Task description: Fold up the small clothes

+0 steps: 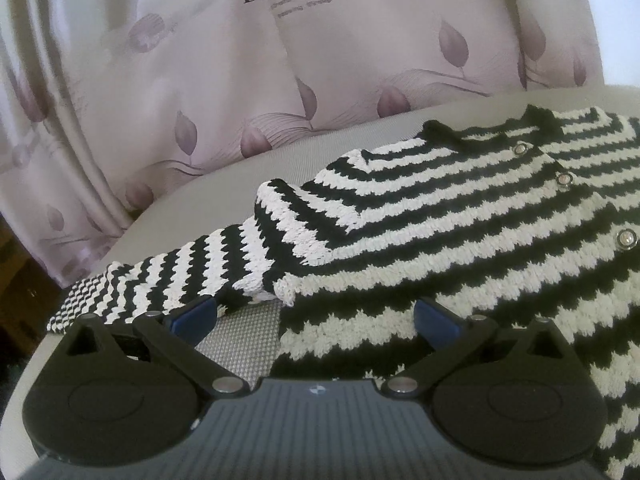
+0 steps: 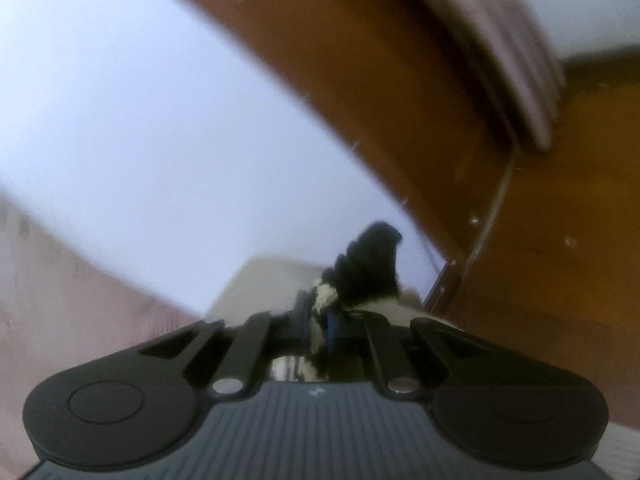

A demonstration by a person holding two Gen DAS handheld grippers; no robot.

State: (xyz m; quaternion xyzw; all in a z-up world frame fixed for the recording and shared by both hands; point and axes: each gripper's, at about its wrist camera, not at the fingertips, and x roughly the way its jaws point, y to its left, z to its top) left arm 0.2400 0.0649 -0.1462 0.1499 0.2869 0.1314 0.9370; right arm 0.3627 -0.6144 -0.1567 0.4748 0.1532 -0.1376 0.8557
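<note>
Lilac floral curtains (image 1: 180, 92) hang behind a grey woven table (image 1: 244, 340) where the black-and-white striped cardigan (image 1: 460, 232) lies spread flat, one sleeve (image 1: 160, 280) reaching left. At its near hem the left gripper (image 1: 316, 316) stands wide open, one pad by the sleeve, the other on the body, gripping nothing. The right gripper (image 2: 318, 330) is clamped tight on a bunched fold of the knit.

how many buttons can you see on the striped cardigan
3, in a line down the cardigan's front at the right of the left wrist view: top, middle, lowest. More may lie beyond the picture's edge.
</note>
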